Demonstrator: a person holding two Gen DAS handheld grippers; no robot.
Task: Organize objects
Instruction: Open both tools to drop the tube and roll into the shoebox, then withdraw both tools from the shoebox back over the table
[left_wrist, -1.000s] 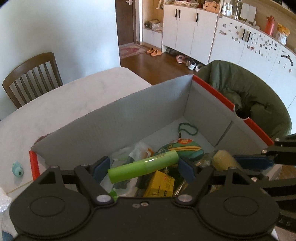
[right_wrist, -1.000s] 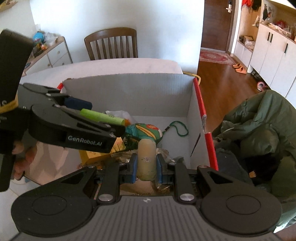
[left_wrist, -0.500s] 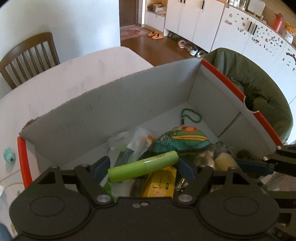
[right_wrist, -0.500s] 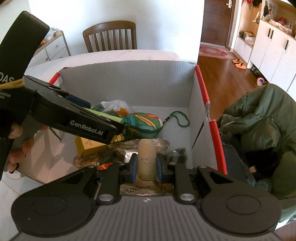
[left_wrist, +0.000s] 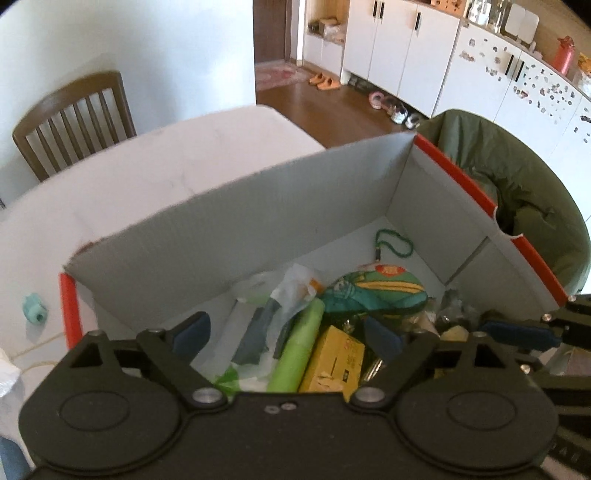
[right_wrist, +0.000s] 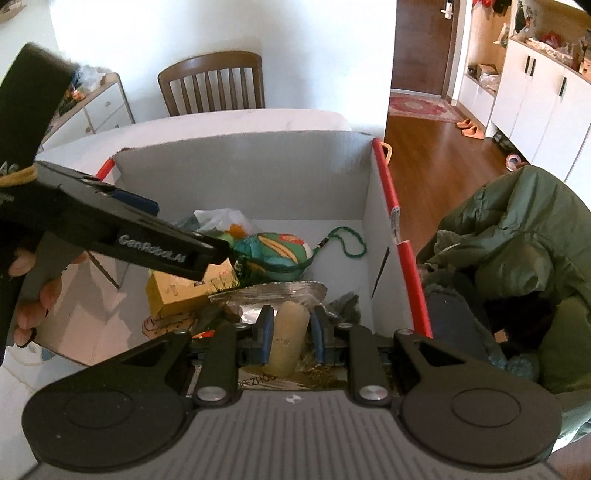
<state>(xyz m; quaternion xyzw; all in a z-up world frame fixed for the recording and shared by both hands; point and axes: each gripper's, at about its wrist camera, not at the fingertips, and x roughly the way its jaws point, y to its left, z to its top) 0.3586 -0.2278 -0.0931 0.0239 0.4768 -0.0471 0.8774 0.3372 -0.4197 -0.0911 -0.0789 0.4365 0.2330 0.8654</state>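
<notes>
A grey cardboard box (left_wrist: 229, 236) with red edges stands on the white table (left_wrist: 184, 162). Over its near side my left gripper (left_wrist: 286, 330) is open and holds nothing. Below it a lime-green tube (left_wrist: 301, 350) lies loose in the box, next to a yellow carton (left_wrist: 332, 362) and a green striped pouch (left_wrist: 373, 291). My right gripper (right_wrist: 291, 328) is shut on a cream cylinder (right_wrist: 290, 332), low over foil packets at the box's near right. The left gripper (right_wrist: 184, 229) also shows from the side in the right wrist view, with a hand on it.
Crumpled plastic bags (left_wrist: 291, 295) and a green cord (left_wrist: 393, 243) lie in the box. A green jacket (right_wrist: 517, 251) is heaped right beside the box. A wooden chair (right_wrist: 212, 85) stands behind the table. A small teal object (left_wrist: 35, 314) sits on the table left of the box.
My left gripper has let go of the lime-green tube, which dropped and now lies lengthwise in the box. The right gripper sank lower into the box, still shut on the cream cylinder.
</notes>
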